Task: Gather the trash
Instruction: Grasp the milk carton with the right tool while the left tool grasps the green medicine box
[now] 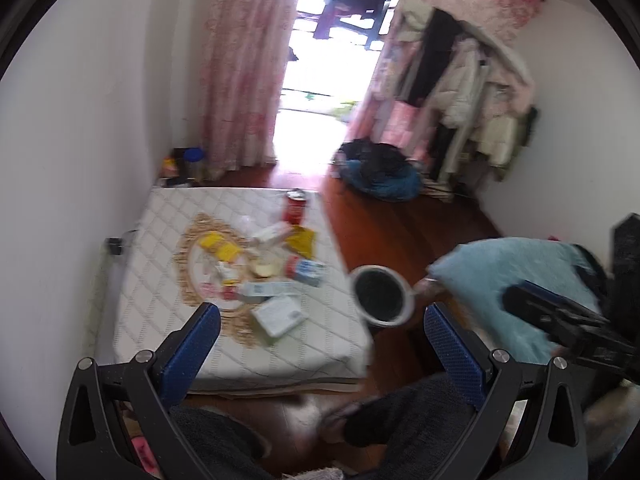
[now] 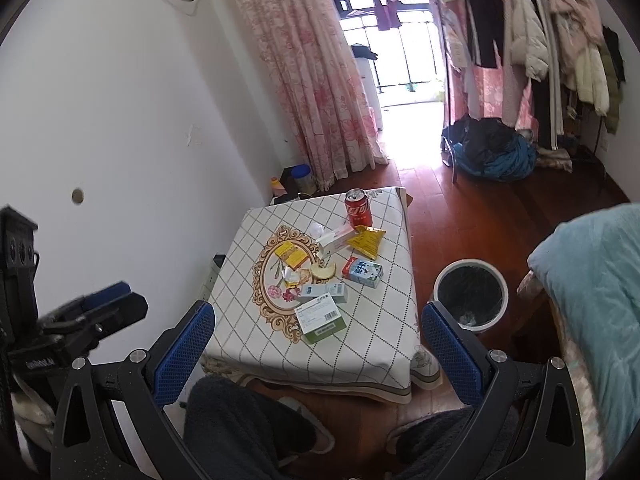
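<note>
A small table with a white checked cloth (image 2: 372, 336) holds trash: a red cola can (image 2: 359, 208), a yellow snack bag (image 2: 366, 241), a blue-white milk carton (image 2: 363, 272), several small boxes (image 2: 320, 314) and a fruit peel (image 2: 323, 271). A white bin with a black liner (image 2: 471, 295) stands on the floor right of the table; it also shows in the left wrist view (image 1: 381, 295). My left gripper (image 1: 320, 344) is open and empty above the table's near edge (image 1: 280, 368). My right gripper (image 2: 318, 344) is open and empty, also at the near edge.
A bed with a blue blanket (image 2: 596, 292) lies to the right. A clothes rack (image 2: 560, 52) and a dark bag (image 2: 494, 150) stand at the back right. Pink curtains (image 2: 316, 72) flank a bright doorway. The person's legs and slippers (image 2: 312, 428) are below the grippers.
</note>
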`<state>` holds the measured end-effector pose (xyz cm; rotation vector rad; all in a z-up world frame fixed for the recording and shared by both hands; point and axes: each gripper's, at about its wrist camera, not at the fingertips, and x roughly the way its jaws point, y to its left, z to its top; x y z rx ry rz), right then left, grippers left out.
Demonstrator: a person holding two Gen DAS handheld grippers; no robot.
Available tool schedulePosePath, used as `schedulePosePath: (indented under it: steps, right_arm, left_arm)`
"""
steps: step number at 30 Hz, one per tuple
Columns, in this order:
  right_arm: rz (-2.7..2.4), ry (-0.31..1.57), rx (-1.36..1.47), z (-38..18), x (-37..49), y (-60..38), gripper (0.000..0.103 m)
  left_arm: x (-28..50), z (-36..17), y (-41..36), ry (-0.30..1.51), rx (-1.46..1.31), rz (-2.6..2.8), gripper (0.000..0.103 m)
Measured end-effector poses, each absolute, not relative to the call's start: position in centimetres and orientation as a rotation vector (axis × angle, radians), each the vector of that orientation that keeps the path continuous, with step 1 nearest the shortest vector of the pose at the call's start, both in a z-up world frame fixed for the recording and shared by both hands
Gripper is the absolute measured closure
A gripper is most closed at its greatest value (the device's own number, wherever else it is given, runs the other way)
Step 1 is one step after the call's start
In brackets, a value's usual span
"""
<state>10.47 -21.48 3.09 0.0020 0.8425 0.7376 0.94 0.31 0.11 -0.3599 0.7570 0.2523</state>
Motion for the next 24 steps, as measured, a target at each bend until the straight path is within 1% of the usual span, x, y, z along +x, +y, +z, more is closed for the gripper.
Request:
schedulePosePath:
  steps: [3,6,9,11,13,14,17,19,21,24]
  right_arm:
    - [0.705,0.894,0.041,1.2,12.4,-21.0,0.000]
    - [0.674,0.957,0.070,-2.0,15.0,-19.8,0.000]
    - [0.634,1.015,0.013,-5.9,17.8,-17.7,0.000]
    - [0.640,1.079,-0.055,-9.6,20.5,-15.4,0.001]
    - [0.649,1.145,-0.138,-13.4,23.4,-12.6,0.007]
    - [0.649,1.168,-0.175,-15.0,24.7,-11.4,0.008]
    - [0.635,1.210,-0.302,-19.8,29.1,-7.6,0.012]
    - [0.627,1.239,-0.384,-23.0,32.3,-4.9,0.024]
    - [0.627,1.260,-0.439,-25.4,34.3,-2.7,0.031]
    - [0.652,1.300,-0.546,-28.8,36.5,0.6,0.031]
  left_arm:
    - [2.5,-2.1,1.9,0.792,-0.333,0.382,0.000]
    - [4.7,-6.5,4.3,0.876,-0.328,0.500,0.000]
    - [7.6,-12.8,7.1,1.000,-0.328,0.584,0.000]
    - [8.8,-16.4,8.3,1.070,-0.320,0.616,0.000]
    - [10.1,-19.9,9.6,1.135,-0.314,0.640,0.000]
    - [11.1,-22.2,10.5,1.174,-0.309,0.652,0.000]
    - [12.9,-26.3,12.2,1.242,-0.307,0.666,0.000]
    - [14.2,-29.1,13.1,1.295,-0.312,0.664,0.000]
    - [15.0,-30.7,13.6,1.325,-0.316,0.655,0.000]
    - [15.9,-32.5,14.5,1.361,-0.328,0.635,0.000]
